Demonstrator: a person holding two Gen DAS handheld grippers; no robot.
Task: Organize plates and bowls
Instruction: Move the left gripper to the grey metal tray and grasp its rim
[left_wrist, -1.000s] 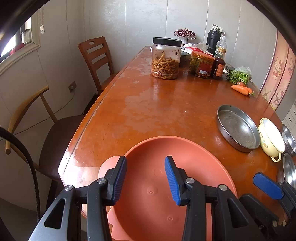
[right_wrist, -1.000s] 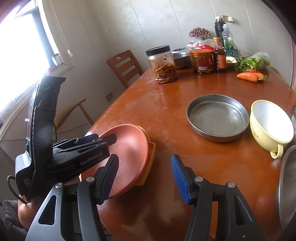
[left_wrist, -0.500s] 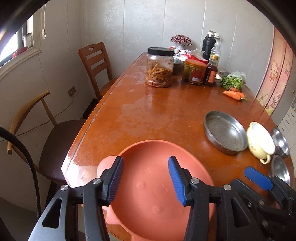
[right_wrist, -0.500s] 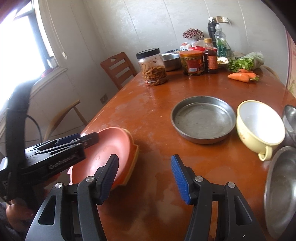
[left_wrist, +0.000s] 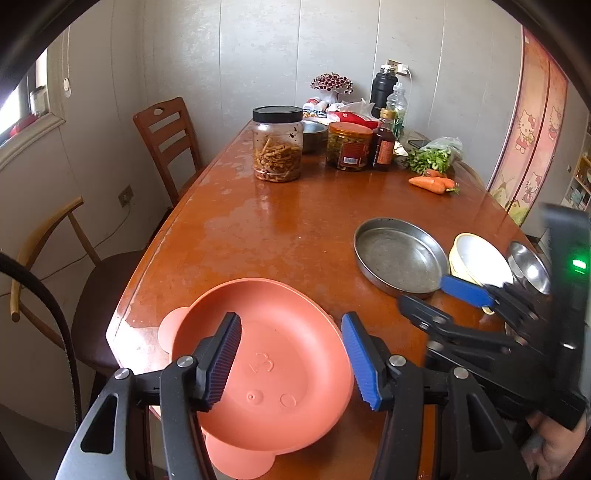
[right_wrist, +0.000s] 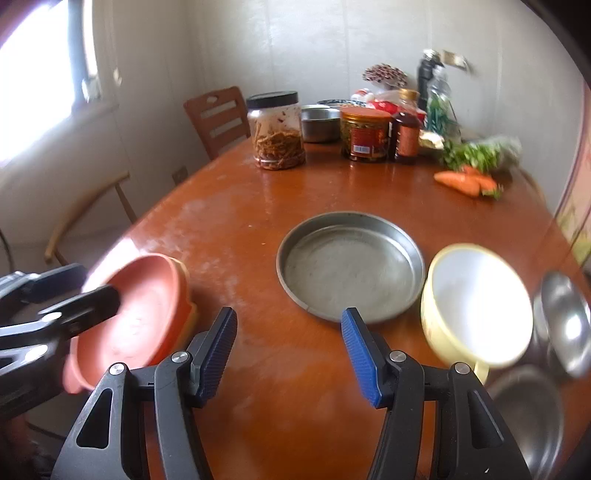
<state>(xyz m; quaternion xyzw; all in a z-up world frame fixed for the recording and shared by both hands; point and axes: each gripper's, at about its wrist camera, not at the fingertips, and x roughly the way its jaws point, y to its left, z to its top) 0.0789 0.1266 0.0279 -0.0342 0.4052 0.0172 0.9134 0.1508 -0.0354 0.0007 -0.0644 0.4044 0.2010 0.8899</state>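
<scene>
A salmon bear-shaped plate (left_wrist: 273, 354) lies at the table's near left corner, on top of an orange plate (right_wrist: 184, 295). My left gripper (left_wrist: 291, 360) is open above it, touching nothing. My right gripper (right_wrist: 290, 356) is open and empty over bare table, just short of a round metal pan (right_wrist: 351, 266). A cream bowl with a handle (right_wrist: 476, 306) stands right of the pan, and steel bowls (right_wrist: 565, 317) lie further right. The right gripper's fingers (left_wrist: 465, 291) show in the left wrist view near the pan (left_wrist: 400, 256).
At the table's far end stand a black-lidded jar (left_wrist: 277, 144), an orange-lidded jar (left_wrist: 349, 146), a sauce bottle (left_wrist: 384, 147), greens and carrots (left_wrist: 430, 182). Two chairs (left_wrist: 166, 144) stand along the left side. The table edge (left_wrist: 122, 314) is close to the plates.
Both grippers have drawn back and risen a little. The right gripper has swung right, toward the metal pan and cream bowl. Both stayed open.
</scene>
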